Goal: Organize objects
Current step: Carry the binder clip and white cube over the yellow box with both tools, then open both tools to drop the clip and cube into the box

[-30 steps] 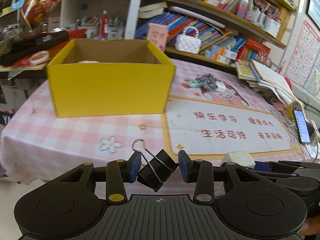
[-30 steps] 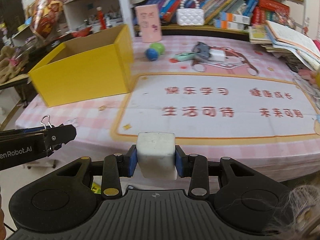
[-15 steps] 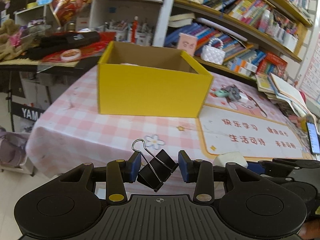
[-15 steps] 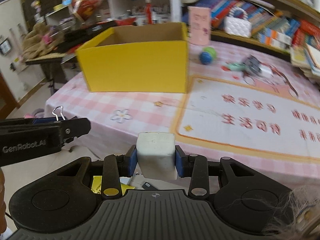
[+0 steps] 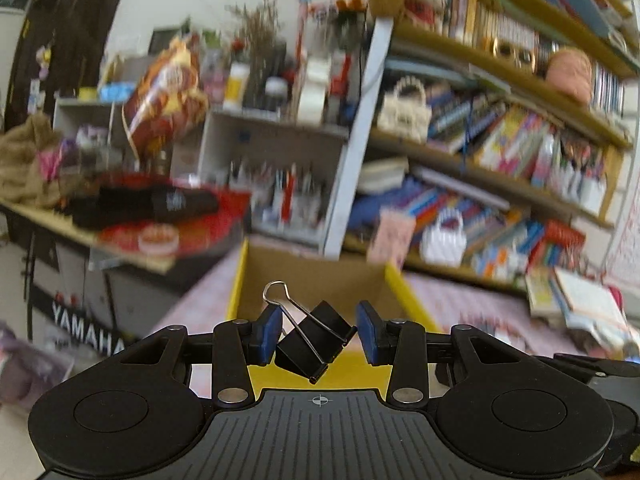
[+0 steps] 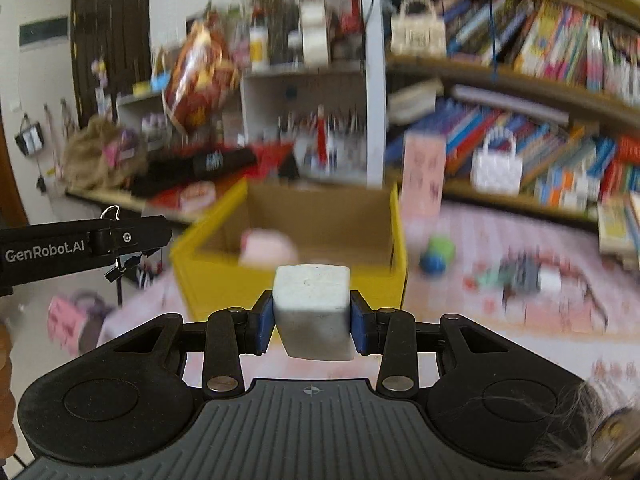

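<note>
My left gripper (image 5: 318, 336) is shut on a black binder clip (image 5: 312, 340), which sits tilted between the blue pads with its wire handle up to the left. Just beyond it, the open yellow box (image 5: 400, 292) shows its brown inside. My right gripper (image 6: 312, 322) is shut on a white block (image 6: 312, 308), close in front of the yellow box (image 6: 224, 288). A pink object (image 6: 268, 250) lies inside the box. In the right wrist view the left gripper (image 6: 160, 236) reaches in from the left edge, level with the box's rim, the binder clip (image 6: 116, 272) still in it.
The box stands on a pink checked tablecloth (image 6: 480, 232). Right of the box lie a green and blue ball pair (image 6: 436, 256) and a grey bundle (image 6: 524, 276). A pink card (image 6: 422, 176) and white beaded bag (image 6: 496, 164) stand behind. Bookshelves (image 5: 500, 140) and a cluttered side table (image 5: 140, 216) ring the far side.
Both grippers have risen and moved in toward the yellow box, which now sits right before the fingertips. Both views tilted up toward the shelves. The clip and block stay gripped.
</note>
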A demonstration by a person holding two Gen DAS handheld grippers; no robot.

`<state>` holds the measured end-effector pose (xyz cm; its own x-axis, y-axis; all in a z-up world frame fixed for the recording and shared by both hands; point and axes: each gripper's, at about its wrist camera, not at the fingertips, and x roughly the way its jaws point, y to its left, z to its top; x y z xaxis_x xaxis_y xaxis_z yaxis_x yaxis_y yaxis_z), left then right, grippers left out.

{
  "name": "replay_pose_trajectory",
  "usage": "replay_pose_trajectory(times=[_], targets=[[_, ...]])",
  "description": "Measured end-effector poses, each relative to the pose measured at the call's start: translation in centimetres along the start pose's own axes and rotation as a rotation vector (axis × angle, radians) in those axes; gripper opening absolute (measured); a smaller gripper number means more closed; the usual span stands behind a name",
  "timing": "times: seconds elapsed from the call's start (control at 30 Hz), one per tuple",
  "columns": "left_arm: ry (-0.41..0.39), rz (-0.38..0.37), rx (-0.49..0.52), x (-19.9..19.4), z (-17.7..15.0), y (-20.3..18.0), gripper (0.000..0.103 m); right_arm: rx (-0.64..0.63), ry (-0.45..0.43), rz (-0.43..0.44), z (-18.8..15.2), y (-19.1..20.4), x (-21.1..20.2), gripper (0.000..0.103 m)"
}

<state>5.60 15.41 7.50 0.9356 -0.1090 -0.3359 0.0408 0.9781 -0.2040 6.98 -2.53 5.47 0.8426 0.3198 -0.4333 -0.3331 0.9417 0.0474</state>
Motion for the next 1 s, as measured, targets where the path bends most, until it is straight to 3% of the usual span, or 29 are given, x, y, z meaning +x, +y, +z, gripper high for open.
replay_pose_trajectory(times=[0.13, 0.23, 0.53, 0.83, 0.93, 1.0], targets=[[-0.049, 0.016, -0.004, 2.0, 1.8, -0.3, 0.039, -0.019, -0.032, 0.0, 2.2, -1.1, 2.5, 0.035], [-0.032, 0.026, -0.008, 4.1, 2.1, -0.6, 0.039, -0.031, -0.019, 0.003, 2.9, -1.7, 4.8, 0.035], [0.11, 0.079, 0.001, 11.6, 0.1, -0.4, 0.039, -0.128, 0.134, 0.05, 1.9, -2.1, 12.4, 0.035], [0.255, 0.118, 0.007, 14.5, -2.3, 0.0, 0.039, -0.085, 0.211, 0.076, 1.1, -3.7, 14.8, 0.035], [0.264, 0.14, 0.046, 14.6, -2.6, -0.4, 0.044, -0.071, 0.218, 0.077, 1.1, -3.9, 14.9, 0.038], [0.262, 0.164, 0.056, 14.3, -2.6, -0.5, 0.057, -0.073, 0.206, 0.061, 1.2, -3.9, 14.5, 0.041]])
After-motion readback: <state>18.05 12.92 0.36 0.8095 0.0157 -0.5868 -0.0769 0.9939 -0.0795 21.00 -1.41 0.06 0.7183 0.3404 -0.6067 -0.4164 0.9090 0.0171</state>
